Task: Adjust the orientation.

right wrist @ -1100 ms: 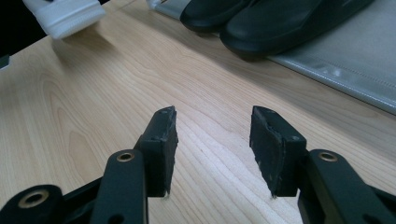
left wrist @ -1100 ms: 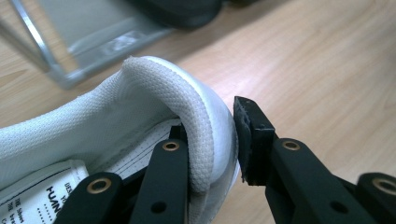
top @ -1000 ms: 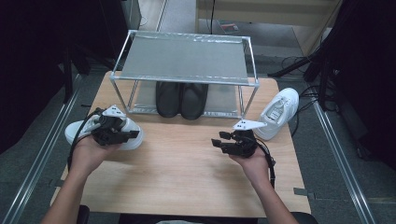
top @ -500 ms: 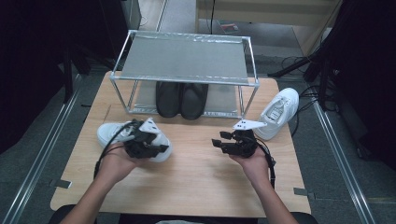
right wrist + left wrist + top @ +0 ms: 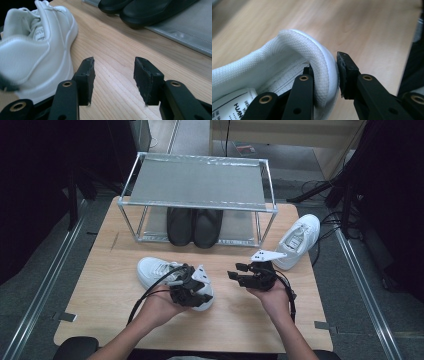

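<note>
Left hand-held gripper (image 5: 186,289) pinching shoe (image 5: 159,271) heel, near rack (image 5: 196,206); right hand-held gripper (image 5: 246,272) open, empty. Other shoe (image 5: 299,239) waiting, far right.

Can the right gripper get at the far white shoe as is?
Probably yes. The right gripper is open and holds nothing, and the shoe lies on bare table just beyond it, with nothing between.

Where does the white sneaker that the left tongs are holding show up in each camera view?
High view: white sneaker lies at table centre-left, heel under the left tongs.
Left gripper view: its padded heel collar fills the centre, one jaw inside, one outside.
Right gripper view: it sits at far left.
Shared landmark: wooden table, light grain.
</note>
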{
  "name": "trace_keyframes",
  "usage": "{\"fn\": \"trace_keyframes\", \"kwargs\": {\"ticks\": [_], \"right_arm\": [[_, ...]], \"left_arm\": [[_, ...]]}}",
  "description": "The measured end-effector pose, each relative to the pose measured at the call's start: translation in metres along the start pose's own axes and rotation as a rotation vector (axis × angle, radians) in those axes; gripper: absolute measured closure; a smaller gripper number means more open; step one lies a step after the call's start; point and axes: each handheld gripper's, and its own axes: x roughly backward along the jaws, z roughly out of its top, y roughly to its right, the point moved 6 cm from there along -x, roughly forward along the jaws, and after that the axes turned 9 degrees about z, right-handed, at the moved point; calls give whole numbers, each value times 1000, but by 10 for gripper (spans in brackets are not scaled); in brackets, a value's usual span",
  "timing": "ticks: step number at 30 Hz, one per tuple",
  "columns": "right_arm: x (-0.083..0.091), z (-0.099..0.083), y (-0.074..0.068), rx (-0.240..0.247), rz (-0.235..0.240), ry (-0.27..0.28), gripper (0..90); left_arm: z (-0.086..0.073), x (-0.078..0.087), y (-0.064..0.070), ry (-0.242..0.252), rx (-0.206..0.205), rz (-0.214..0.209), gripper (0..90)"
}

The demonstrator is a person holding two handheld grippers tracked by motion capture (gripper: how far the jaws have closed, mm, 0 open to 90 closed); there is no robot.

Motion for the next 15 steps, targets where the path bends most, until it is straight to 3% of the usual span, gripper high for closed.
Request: {"fn": "trace_keyframes", "kwargs": {"ticks": [4,8,12,15], "right_arm": [[-1,-2,0,-4,1,-8,548],[0,-3,-5,4,20,-14,591],[1,-5,-6,9,21,-22,605],[1,-6,-5,2,21,-24,605]], "left_arm": [[-2,-16,7,-12,-36,-19,758],[-4,-25,5,0,-25,-40,755],[-5,-26,5,5,-36,-42,737],[-5,-21,1,30,-29,-48,675]]}}
